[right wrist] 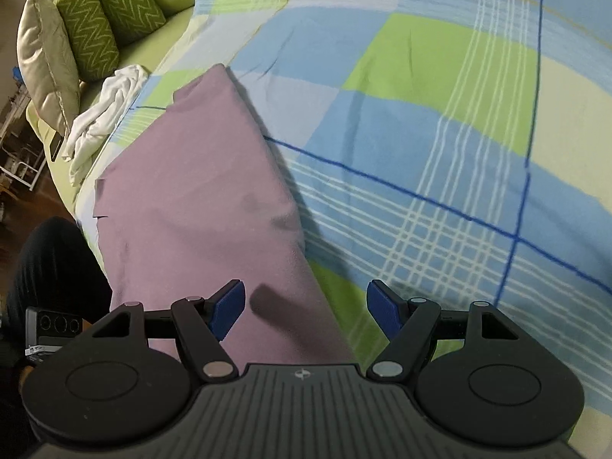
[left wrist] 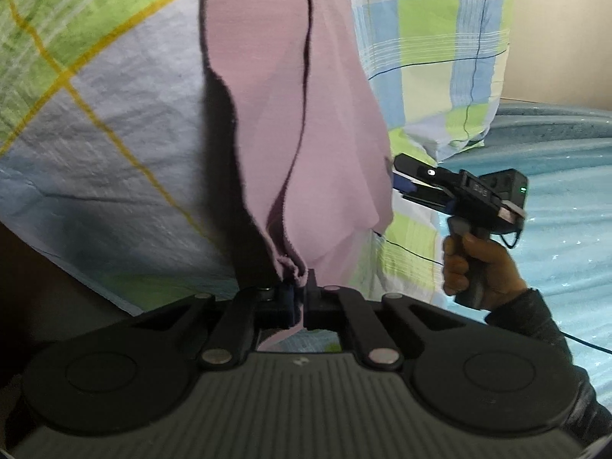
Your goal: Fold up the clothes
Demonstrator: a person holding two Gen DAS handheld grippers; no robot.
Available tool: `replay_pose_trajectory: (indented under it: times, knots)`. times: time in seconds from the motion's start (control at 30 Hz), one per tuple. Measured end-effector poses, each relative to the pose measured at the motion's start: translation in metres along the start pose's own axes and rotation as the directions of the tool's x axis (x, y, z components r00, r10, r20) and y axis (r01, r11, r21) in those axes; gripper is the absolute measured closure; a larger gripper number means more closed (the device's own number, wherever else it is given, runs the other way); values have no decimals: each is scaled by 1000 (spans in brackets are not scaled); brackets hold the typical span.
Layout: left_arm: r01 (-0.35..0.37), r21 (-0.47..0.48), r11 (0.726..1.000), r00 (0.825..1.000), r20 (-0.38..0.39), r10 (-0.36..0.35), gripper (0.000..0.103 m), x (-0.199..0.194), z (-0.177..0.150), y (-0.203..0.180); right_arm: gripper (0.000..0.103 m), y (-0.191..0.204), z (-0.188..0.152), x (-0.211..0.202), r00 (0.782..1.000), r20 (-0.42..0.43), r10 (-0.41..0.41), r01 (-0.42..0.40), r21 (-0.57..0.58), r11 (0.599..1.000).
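A mauve garment (left wrist: pixel 306 122) lies stretched out on the checked bedsheet (left wrist: pixel 95 114). My left gripper (left wrist: pixel 299 296) is shut on a bunched corner of it, the fabric pinched between the pads. In the left wrist view my right gripper (left wrist: pixel 396 176), held by a hand (left wrist: pixel 482 260), hovers at the garment's right edge. Seen from the right wrist, my right gripper (right wrist: pixel 306 306) is open, its blue pads (right wrist: pixel 229 306) wide apart. It hangs over the long edge of the mauve garment (right wrist: pixel 199 199) with nothing between the fingers.
A crumpled white garment (right wrist: pixel 103 114) lies at the bed's far left by green zigzag cushions (right wrist: pixel 103 19) and a pale cushion (right wrist: pixel 46 53). The checked sheet (right wrist: pixel 420 134) spreads to the right. A dark-clothed leg (right wrist: pixel 53 260) stands at the bed's left edge. A pale blue cover (left wrist: pixel 566 229) lies right.
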State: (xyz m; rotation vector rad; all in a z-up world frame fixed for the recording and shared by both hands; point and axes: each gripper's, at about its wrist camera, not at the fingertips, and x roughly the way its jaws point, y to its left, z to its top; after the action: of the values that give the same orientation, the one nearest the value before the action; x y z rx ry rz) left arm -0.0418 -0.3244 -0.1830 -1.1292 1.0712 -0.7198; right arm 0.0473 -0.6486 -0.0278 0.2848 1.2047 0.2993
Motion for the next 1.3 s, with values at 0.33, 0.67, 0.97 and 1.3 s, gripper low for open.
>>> replay_pose_trajectory:
  times: [0.33,0.67,0.97,1.3]
  knots:
    - [5,17,1000,1000,-16,-5,102,-6,0,4,95,-14,-6,0,996,6,92,-92,88,992]
    - [4,1,1000,1000,-21,-4,102,-7,0,2,98,-5,-10,-2,999,12,36,-37,104,994]
    - [-54,-70,996,998,28,56,73,-2,8,21,80,-3,-10,6,1000,5,-18,18,72,997]
    - [-25,-72,997,998,56,29,73,3,10,30,66,-13,-12,6,998,55,7,-13,112,994]
